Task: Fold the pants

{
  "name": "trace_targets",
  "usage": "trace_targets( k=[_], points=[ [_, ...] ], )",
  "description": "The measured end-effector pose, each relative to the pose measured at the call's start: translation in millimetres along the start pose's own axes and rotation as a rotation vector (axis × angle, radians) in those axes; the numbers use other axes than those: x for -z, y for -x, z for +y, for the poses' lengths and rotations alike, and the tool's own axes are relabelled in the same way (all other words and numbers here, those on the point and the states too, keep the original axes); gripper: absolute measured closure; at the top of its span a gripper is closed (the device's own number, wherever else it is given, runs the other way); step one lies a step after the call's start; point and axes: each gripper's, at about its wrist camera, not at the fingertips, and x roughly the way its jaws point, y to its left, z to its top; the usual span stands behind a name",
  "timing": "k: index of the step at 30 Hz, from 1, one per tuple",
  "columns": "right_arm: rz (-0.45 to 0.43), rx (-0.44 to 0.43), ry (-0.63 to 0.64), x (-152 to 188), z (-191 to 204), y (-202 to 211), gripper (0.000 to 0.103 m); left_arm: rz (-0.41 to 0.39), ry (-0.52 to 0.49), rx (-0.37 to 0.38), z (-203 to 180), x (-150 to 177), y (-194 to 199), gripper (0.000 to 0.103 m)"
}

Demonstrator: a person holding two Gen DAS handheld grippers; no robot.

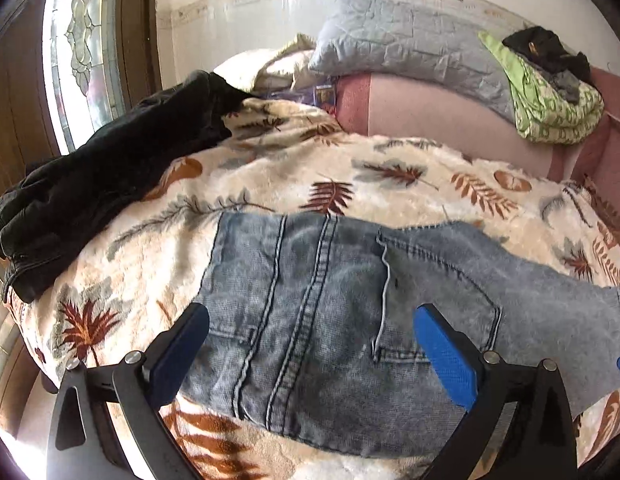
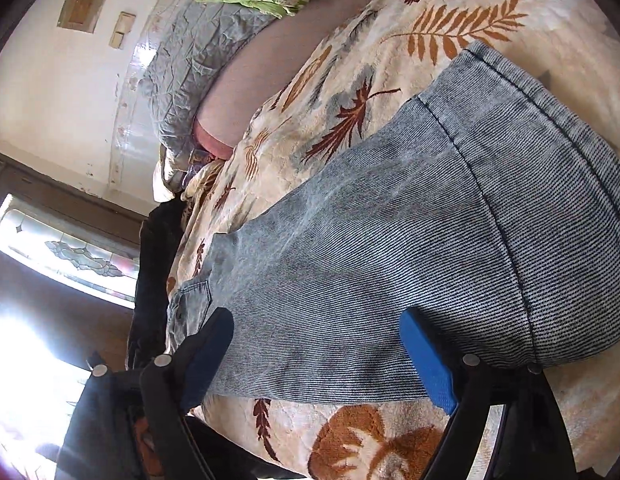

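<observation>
We are working over light blue jeans (image 1: 330, 300) lying flat on the leaf-print blanket (image 1: 270, 160), right of the black garment (image 1: 102, 184). We are holding the left tongs (image 1: 310, 344) spread above the seat pockets, gripping nothing. We are holding the right tongs (image 2: 322, 352) spread over the leg end (image 2: 390, 260), also empty. The jeans look halved lengthwise; crosswise folds seem left.

Jeans (image 1: 330, 300) flat on blanket (image 1: 390, 176); jacket (image 1: 110, 184) at left edge; pillow (image 1: 410, 48) behind, w/ bundled cloth (image 1: 550, 100) at its right.
</observation>
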Motion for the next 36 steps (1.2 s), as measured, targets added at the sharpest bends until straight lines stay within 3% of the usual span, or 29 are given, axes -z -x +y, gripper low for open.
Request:
trace_targets(
  k=[1, 3, 4, 5, 9, 12, 14, 17, 19, 20, 23, 27, 28, 33, 36],
  points=[
    [-0.003, 0.006, 0.006, 1, 2, -1, 0.012, 0.033, 0.011, -0.002, 3, -1, -10, 0.000],
    [-0.004, 0.023, 0.023, 1, 5, -3, 0.011, 0.267, 0.009, -0.018, 6, 6, -57, 0.000],
    [-0.004, 0.029, 0.028, 1, 6, -4, 0.011, 0.288, 0.037, -0.001, 8, 11, -62, 0.000],
    [-0.004, 0.035, 0.033, 2, 7, -5, 0.010, 0.237, 0.037, -0.002, 7, 10, -55, 0.000],
    [0.008, 0.049, -0.006, -2, 10, -1, 0.010, 0.171, -0.007, 0.004, 1, 9, -43, 0.000],
    [-0.052, -0.065, -0.039, -5, 18, 26, 0.010, 0.033, -0.047, 0.002, -6, 6, -19, 0.000],
    [-0.097, -0.058, -0.026, -5, 20, 42, 0.010, -0.005, -0.072, 0.012, -14, 4, -11, 0.000],
    [-0.062, 0.046, -0.096, -7, -13, 37, 0.010, 0.001, -0.094, 0.084, -33, -2, -3, 0.000],
    [-0.061, -0.016, -0.249, -8, -41, 37, 0.012, 0.008, -0.130, 0.128, -52, -3, 3, 0.000],
    [-0.069, -0.035, -0.250, -11, -40, 43, 0.012, 0.015, -0.148, 0.139, -62, -1, 10, 0.000],
    [-0.213, -0.061, -0.138, -12, -31, 77, 0.012, 0.032, -0.189, 0.188, -93, 4, 22, 0.000],
    [-0.348, -0.135, -0.262, 6, -63, 114, 0.012, 0.060, -0.244, 0.258, -136, 13, 34, 0.000],
    [-0.364, -0.120, -0.299, 11, -71, 120, 0.012, 0.068, -0.262, 0.269, -148, 15, 35, 0.000],
    [-0.382, -0.133, -0.325, 18, -92, 143, 0.011, 0.127, -0.325, 0.313, -194, 29, 32, 0.000],
    [-0.318, -0.088, -0.348, 11, -99, 137, 0.012, 0.150, -0.343, 0.315, -209, 37, 30, 0.000]
  ],
)
